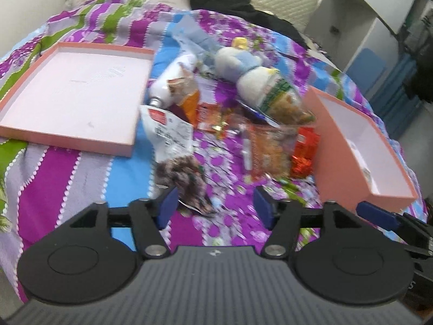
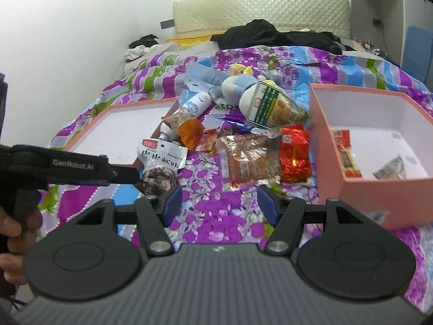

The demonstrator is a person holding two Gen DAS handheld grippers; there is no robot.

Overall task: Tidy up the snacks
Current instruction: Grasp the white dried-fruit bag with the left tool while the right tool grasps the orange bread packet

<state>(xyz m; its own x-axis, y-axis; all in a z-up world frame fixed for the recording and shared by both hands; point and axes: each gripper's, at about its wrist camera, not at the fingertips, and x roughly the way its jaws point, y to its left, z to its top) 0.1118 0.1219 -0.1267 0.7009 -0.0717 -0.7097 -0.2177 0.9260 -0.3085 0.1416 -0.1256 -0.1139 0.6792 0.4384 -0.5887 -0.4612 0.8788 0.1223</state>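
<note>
A: What sits closest?

B: The left gripper (image 1: 215, 205), jaws spread apart with nothing pressed between the blue pads. A white pouch of dark dried fruit (image 1: 176, 151) lies just beyond its left pad, apart from it as far as the blur lets me judge.

A: And the other one?

B: The right gripper (image 2: 219, 204) also stands released, only the purple flowered bedspread (image 2: 205, 205) showing between its fingers. A hand (image 2: 12, 230) at the left edge grips the handle of the left tool.

A: Where are the snacks?

B: Heaped in the middle of the bed. Past the right gripper lies a clear packet of brownish snacks (image 2: 249, 159), a red foil pack (image 2: 295, 153) touching its right side. Further on come an orange packet (image 2: 190, 131), a white bottle (image 2: 193, 105) and a green-labelled bag (image 2: 276, 108) leaning on a plush toy (image 2: 238, 81).

A: The boxes?

B: A deep pink box (image 2: 360, 192) to the right already holds two packets. Its shallow pink lid (image 1: 65, 138) lies open to the left. Black clothing (image 2: 270, 35) lies by the headboard.
</note>
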